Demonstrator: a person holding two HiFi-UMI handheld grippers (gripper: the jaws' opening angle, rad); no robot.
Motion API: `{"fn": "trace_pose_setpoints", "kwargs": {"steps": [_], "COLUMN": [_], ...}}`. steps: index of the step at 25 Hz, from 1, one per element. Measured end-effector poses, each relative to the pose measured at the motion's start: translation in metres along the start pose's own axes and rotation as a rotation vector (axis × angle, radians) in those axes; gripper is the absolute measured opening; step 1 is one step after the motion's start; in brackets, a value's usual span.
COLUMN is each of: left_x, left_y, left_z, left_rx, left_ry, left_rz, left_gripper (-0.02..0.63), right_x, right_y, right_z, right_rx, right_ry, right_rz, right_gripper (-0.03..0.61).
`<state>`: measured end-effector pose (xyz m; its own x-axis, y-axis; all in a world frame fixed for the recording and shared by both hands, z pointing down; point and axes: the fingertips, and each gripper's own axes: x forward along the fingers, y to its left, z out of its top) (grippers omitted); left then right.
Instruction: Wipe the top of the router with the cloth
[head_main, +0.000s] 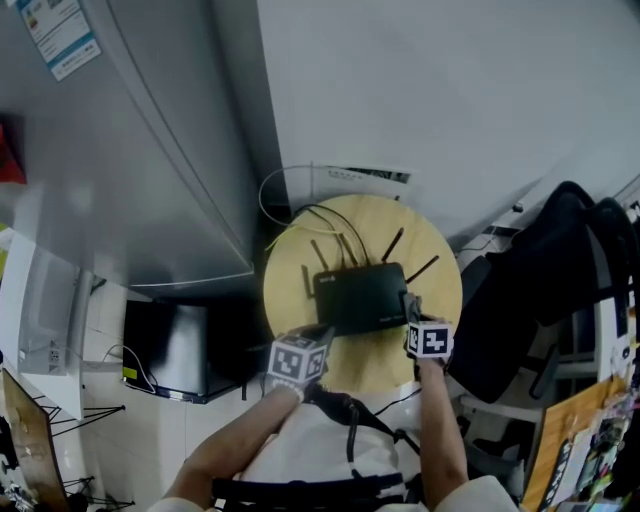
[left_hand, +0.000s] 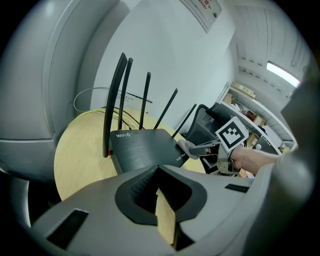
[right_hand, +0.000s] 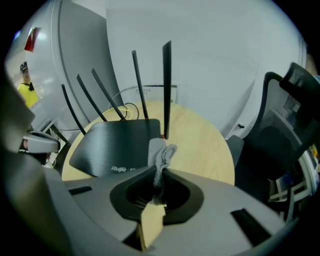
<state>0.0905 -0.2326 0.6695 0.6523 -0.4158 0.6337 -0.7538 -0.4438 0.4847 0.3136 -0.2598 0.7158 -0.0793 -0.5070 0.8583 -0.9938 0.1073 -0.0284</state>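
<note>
One black router (head_main: 362, 297) sits mid-tabletop (head_main: 300, 250). The right gripper (right_hand: 159, 175) pinches one grey cloth (right_hand: 161, 154) against the router's top. The left gripper (left_hand: 159, 176) has its jaws together and holds nothing.

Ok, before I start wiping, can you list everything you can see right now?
router: one, black, in the middle of the table, antennas up
antennas: at least five, black, along the router's back and sides
table: one, round, light wood, under the router
cloth: one, grey, held in the right gripper, resting on the router's near right corner
cables: a few, pale yellow and black, behind the router
chair: one, black, right of the table
cabinet: one, dark, low, left of the table
left gripper: one, grey, near the router's front left corner, jaws almost together, nothing between them
right gripper: one, grey, shut on the cloth
</note>
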Motion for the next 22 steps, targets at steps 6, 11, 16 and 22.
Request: {"fn": "trace_pose_setpoints", "kwargs": {"steps": [6, 11, 16, 22], "left_x": [-0.006, -0.013, -0.021, -0.03], "left_y": [0.004, 0.01, 0.015, 0.019], "left_z": [-0.01, -0.016, -0.021, -0.026], "left_rx": [-0.008, -0.017, -0.028, -0.04], "left_ry": [0.004, 0.005, -0.002, -0.006], "left_rz": [0.006, 0.018, 0.027, 0.03], "left_gripper": [-0.002, -0.002, -0.002, -0.002], "right_x": [0.001, 0.001, 0.0, -0.002], "right_y": [0.03, 0.072, 0.121, 0.176], "right_z": [-0.009, -0.01, -0.014, -0.017], "right_rx": [0.002, -0.036, -0.081, -0.153], "right_ry": [0.011, 0.007, 0.026, 0.041], "right_rz": [0.042, 0.111, 0.183, 0.257], "right_gripper": [0.037, 0.037, 0.037, 0.037]}}
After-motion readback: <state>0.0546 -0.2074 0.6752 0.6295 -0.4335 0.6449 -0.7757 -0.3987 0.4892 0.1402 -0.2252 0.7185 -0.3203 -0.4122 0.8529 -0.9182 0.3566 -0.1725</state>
